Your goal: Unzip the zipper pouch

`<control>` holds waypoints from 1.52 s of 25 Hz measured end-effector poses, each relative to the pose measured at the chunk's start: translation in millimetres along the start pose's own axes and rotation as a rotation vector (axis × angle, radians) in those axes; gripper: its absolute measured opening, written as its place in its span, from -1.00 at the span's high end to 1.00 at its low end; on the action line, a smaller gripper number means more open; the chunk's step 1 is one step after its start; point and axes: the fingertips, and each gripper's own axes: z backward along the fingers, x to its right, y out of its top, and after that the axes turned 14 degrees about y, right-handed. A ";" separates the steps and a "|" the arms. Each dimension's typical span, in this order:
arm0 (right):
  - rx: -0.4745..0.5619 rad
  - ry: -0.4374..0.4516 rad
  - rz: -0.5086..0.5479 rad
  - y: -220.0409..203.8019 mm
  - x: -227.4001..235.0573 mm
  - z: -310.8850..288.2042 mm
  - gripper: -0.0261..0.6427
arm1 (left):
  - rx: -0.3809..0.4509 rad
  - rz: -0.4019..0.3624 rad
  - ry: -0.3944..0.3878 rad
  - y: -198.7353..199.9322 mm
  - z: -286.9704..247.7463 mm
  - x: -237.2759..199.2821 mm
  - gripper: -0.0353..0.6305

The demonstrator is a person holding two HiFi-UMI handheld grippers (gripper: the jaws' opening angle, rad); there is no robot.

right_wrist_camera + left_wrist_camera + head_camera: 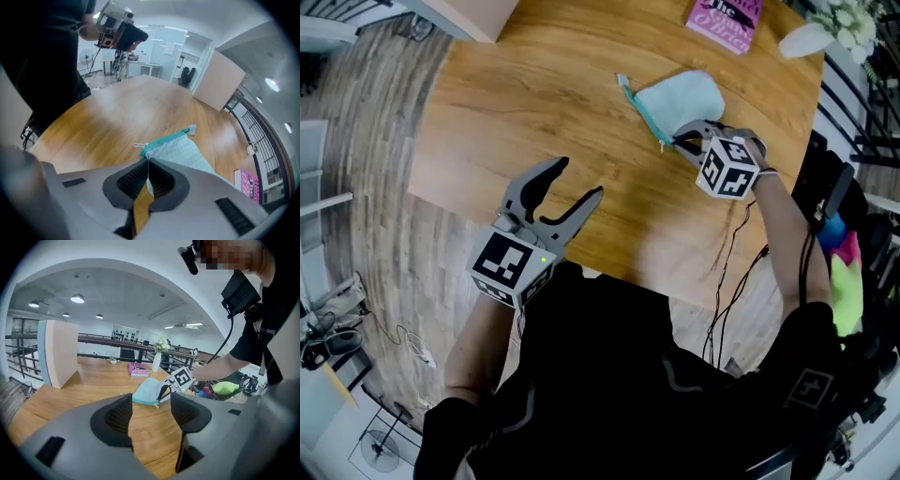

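Table: wood, rounded edge, carries everything. Box: pale, stands at the far left corner.

Pouch: pale blue, quilted, lies flat on the far right part of the table. Teal zipper runs along its left edge and looks closed over the whole visible run. Contents not visible.

Left gripper: jaws wide apart, nothing between them. It hangs over the near table edge, well apart from the pouch and aimed toward it.

Right gripper: jaws together, clamped on the pouch's near corner, right by the zipper's end. A thin fabric edge sits pinched between the pads.

Book: pink, flat at the far edge, just beyond the pouch, not touching it.

Vase: white, at the far right corner, holds white flowers.

Pull: small, pale, at the zipper's near end. It lies on the table just beside the right gripper's jaws, outside them.
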 end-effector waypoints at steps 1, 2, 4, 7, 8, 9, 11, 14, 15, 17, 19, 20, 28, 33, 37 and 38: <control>0.041 -0.013 -0.033 9.0 0.2 8.2 0.88 | 0.003 -0.004 -0.003 3.2 2.2 0.1 0.08; 0.081 -0.029 -0.066 17.9 0.8 17.3 0.88 | 0.007 -0.008 -0.008 6.7 4.4 0.1 0.08; 0.150 -0.072 -0.123 34.2 5.0 36.0 0.88 | 0.019 -0.016 -0.021 15.1 7.6 -0.7 0.09; 0.246 -0.141 -0.203 57.6 12.1 62.4 0.88 | 0.045 -0.039 -0.043 31.2 11.5 0.2 0.11; 0.278 -0.154 -0.227 66.1 12.2 70.5 0.88 | 0.055 -0.047 -0.047 36.5 13.6 0.8 0.11; 0.308 -0.164 -0.249 74.8 11.3 78.6 0.88 | 0.063 -0.053 -0.051 41.6 16.1 1.3 0.11; 0.365 -0.189 -0.286 91.3 8.6 96.6 0.88 | 0.075 -0.066 -0.070 51.3 22.1 2.8 0.14; 0.457 -0.236 -0.337 113.0 5.3 126.2 0.88 | 0.091 -0.097 -0.113 64.4 30.8 5.9 0.18; 0.480 -0.253 -0.346 119.0 4.8 135.5 0.88 | 0.099 -0.110 -0.125 69.3 32.3 6.2 0.20; 0.510 -0.282 -0.360 130.3 1.0 152.3 0.88 | 0.120 -0.130 -0.150 80.4 33.8 7.8 0.22; 0.538 -0.306 -0.369 144.6 -6.7 167.9 0.88 | 0.145 -0.149 -0.177 92.4 36.3 11.6 0.25; 0.555 -0.318 -0.368 153.2 -11.2 175.5 0.88 | 0.160 -0.161 -0.193 98.5 38.3 14.4 0.27; 0.606 -0.388 -0.354 201.6 -45.6 216.2 0.88 | 0.245 -0.337 -0.289 134.8 50.0 43.2 0.33; 0.593 -0.403 -0.371 222.4 -57.3 223.2 0.88 | 0.263 -0.510 -0.372 135.2 62.8 60.2 0.33; 0.602 -0.410 -0.351 232.4 -65.1 227.8 0.88 | 0.276 -0.535 -0.412 135.0 68.3 66.6 0.39; 0.607 -0.412 -0.343 235.2 -66.4 229.5 0.88 | 0.282 -0.533 -0.411 136.5 68.5 66.1 0.40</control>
